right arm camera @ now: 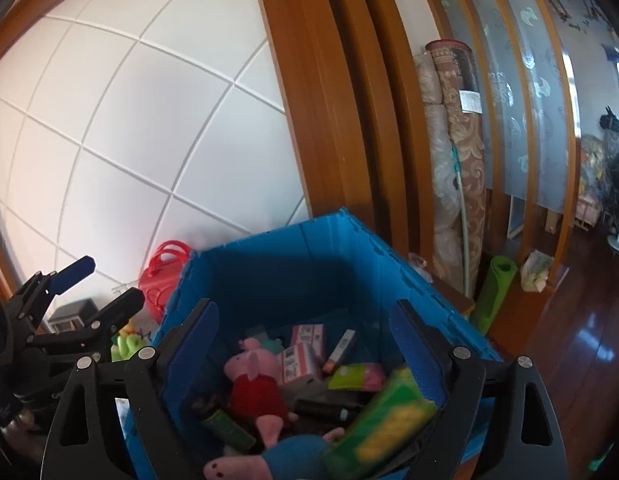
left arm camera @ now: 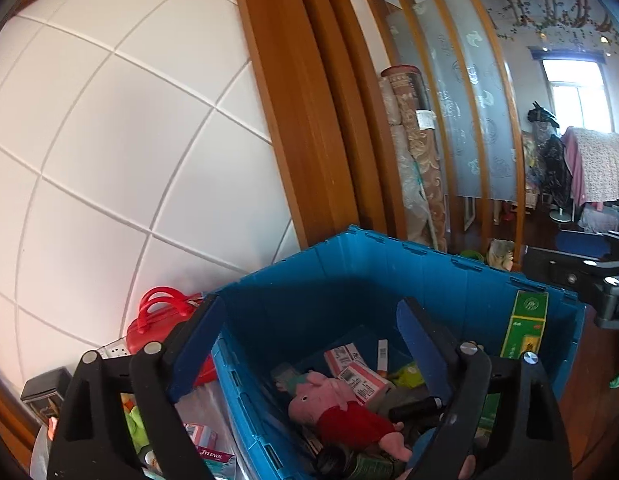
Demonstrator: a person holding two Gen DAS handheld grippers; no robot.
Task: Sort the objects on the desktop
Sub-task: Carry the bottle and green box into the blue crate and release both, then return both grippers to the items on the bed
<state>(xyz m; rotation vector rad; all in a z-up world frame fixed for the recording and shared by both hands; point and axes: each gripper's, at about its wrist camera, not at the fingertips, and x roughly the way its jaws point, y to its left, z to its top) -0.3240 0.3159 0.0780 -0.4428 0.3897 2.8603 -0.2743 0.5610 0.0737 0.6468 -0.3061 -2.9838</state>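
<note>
my left gripper (left arm camera: 309, 328) and right gripper (right arm camera: 305, 328) hung spread and empty over the blue crate (left arm camera: 349, 264); the green box (right arm camera: 379, 424) in it, blurred, looked light, stiff, best pinched across flat faces.

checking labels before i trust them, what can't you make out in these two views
- Green box: right wrist view, print lost to motion blur.
- Blue plush: right wrist view, cut off by the bottom edge.
- Crate floor: both views, hidden under the pig plush and cartons.
- Tylenol box: left wrist view, partly behind the left gripper finger.
- Right gripper: open, holds nothing.
</note>
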